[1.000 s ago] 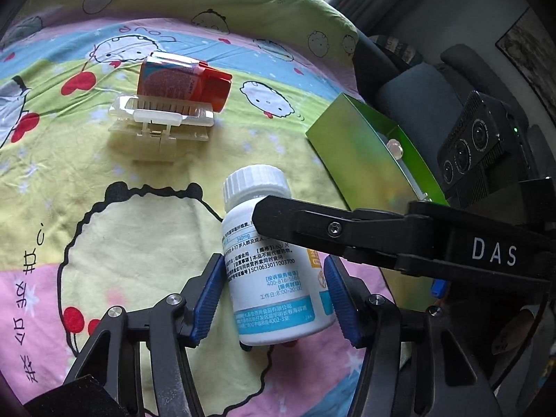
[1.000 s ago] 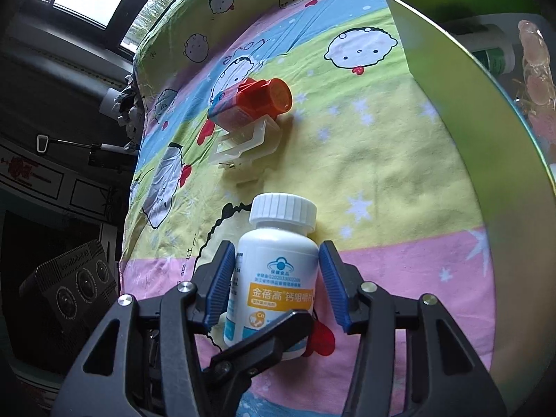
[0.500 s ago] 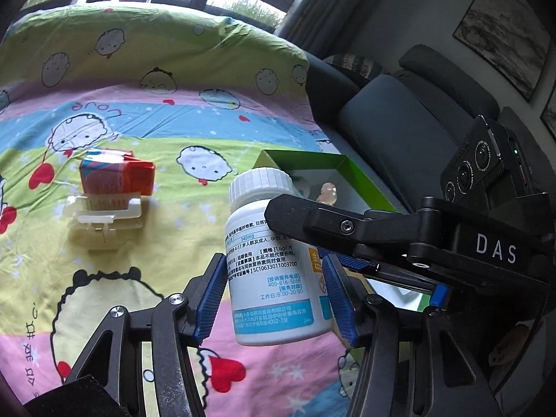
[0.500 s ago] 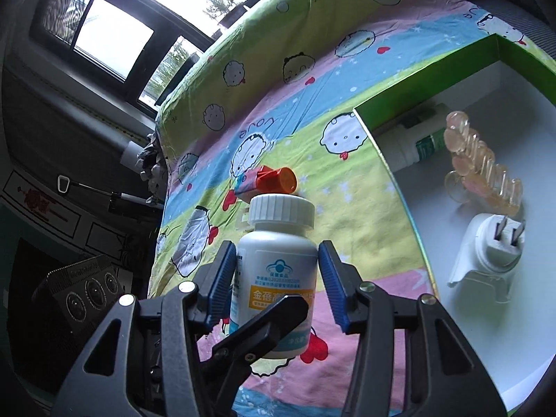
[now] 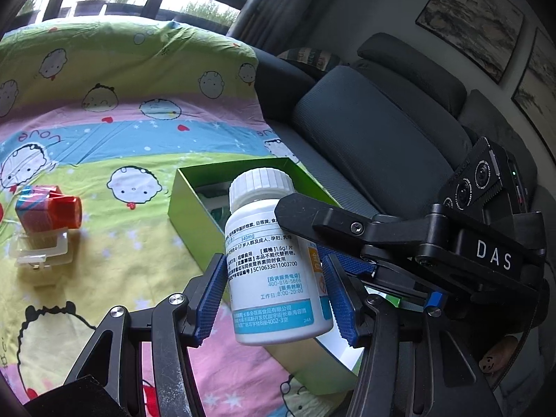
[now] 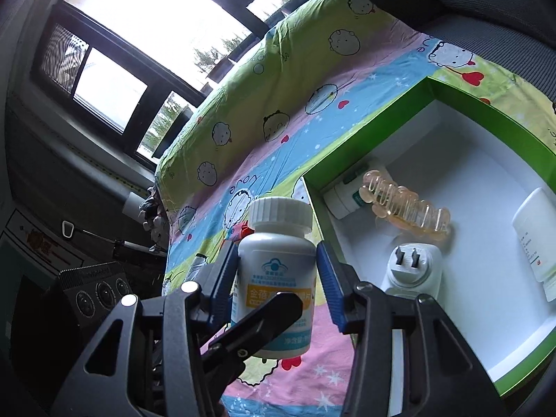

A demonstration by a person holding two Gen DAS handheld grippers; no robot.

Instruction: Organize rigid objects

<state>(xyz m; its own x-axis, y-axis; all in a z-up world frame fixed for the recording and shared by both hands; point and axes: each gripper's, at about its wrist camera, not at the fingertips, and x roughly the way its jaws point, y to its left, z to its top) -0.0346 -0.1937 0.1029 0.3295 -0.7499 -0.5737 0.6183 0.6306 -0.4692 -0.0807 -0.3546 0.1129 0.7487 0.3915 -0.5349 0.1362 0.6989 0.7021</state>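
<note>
Both claws are now carrying the white plastic pill bottle (image 5: 274, 260) clear of the cartoon-print bedsheet (image 5: 104, 139), left claw (image 5: 274, 299) and right claw (image 6: 278, 278) clamping it together, nearing the green cardboard box (image 6: 399, 104) for placement.

We see free room in the green box (image 6: 462, 102) on its bare white floor in front of the white plug (image 6: 411, 271). The amber hair clip (image 6: 406, 205), a small bottle (image 6: 344, 198) in the far corner and a white bottle (image 6: 537, 236) at the right wall block the rest. The blanket (image 5: 114, 139) beside the box is open up to the red-capped item (image 5: 48, 213).
</note>
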